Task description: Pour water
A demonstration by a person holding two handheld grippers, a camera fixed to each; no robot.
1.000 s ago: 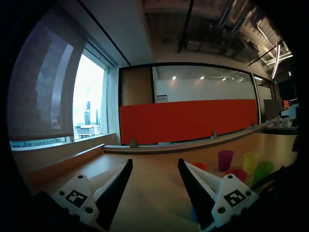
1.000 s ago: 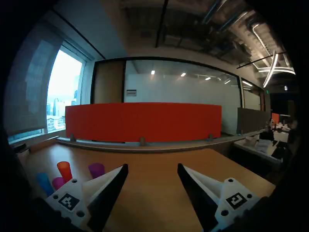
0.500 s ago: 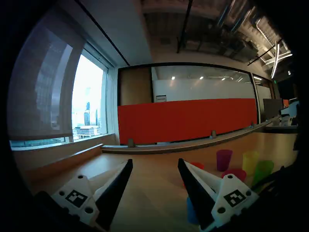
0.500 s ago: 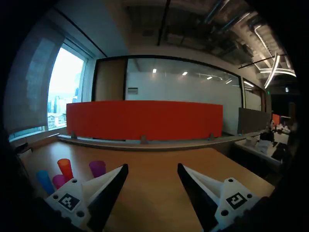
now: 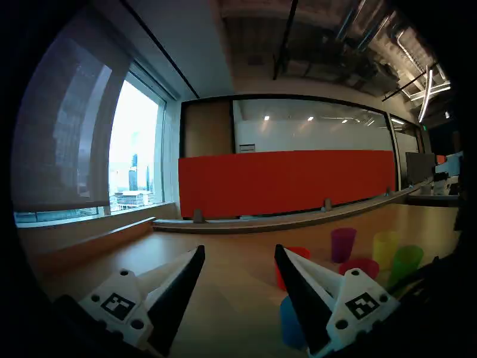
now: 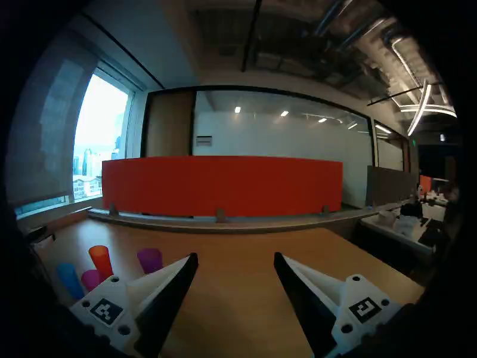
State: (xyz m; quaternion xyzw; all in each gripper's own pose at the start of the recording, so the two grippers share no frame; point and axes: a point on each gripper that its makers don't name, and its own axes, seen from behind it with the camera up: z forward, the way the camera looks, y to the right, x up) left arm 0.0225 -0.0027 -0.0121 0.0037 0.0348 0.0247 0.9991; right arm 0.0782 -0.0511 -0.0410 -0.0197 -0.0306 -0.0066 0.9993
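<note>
Jaws of the left gripper and right gripper are wide open and empty, over the desk. In the left gripper view the blue cup stands nearest, then the red cup, pink cup, green cup, purple cup and yellow cup. An orange partition stands behind.

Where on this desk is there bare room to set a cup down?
In the right gripper view the desk is bare from the purple cup to its right edge, back to the red divider. In the left gripper view it is bare toward the window ledge. Crowded: around the red cup, yellow cup, green cup and blue cup.
</note>
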